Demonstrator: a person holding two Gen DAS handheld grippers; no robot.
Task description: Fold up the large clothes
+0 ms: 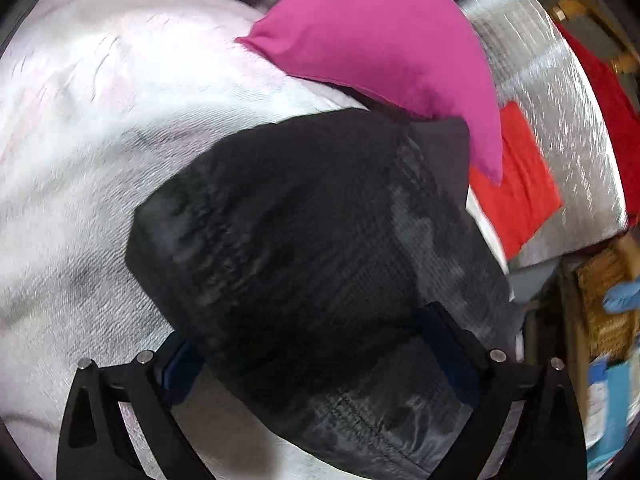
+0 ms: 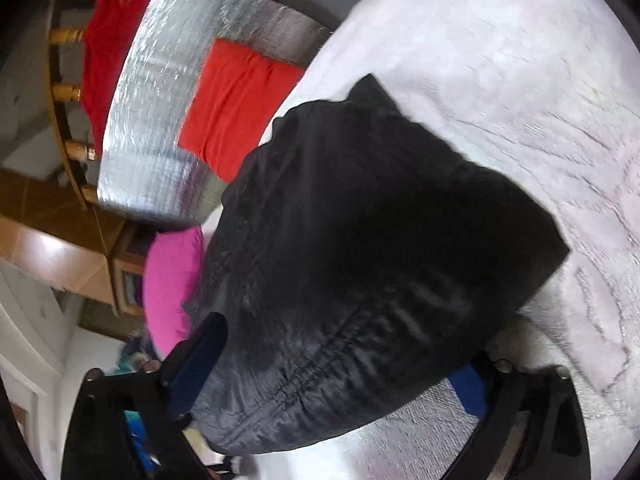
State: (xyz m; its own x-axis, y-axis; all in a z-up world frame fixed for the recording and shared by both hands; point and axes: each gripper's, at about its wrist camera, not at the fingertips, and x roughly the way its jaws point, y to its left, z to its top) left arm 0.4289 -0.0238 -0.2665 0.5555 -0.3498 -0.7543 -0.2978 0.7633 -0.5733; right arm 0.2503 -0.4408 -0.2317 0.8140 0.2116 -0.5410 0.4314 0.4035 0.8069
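Note:
A black garment (image 1: pixel 304 248) of shiny quilted fabric lies folded over on a white bedspread (image 1: pixel 100 120). My left gripper (image 1: pixel 316 344) has its jaws wide apart on either side of the garment's near edge, with cloth between the blue pads. My right gripper (image 2: pixel 344 364) stands the same way around the garment (image 2: pixel 360 264), jaws spread wide with the fabric bulging between them. The fingertips of both are partly hidden by the cloth. The bedspread (image 2: pixel 500 60) shows behind it.
A pink pillow (image 1: pixel 380 40) lies just beyond the garment and shows at its left in the right wrist view (image 2: pixel 172 288). A red folded cloth (image 1: pixel 520 184) (image 2: pixel 236 104) rests on a silver foil mat (image 1: pixel 560 100) (image 2: pixel 160 80). A wooden rail and wicker basket (image 1: pixel 608 292) stand at the bed's edge.

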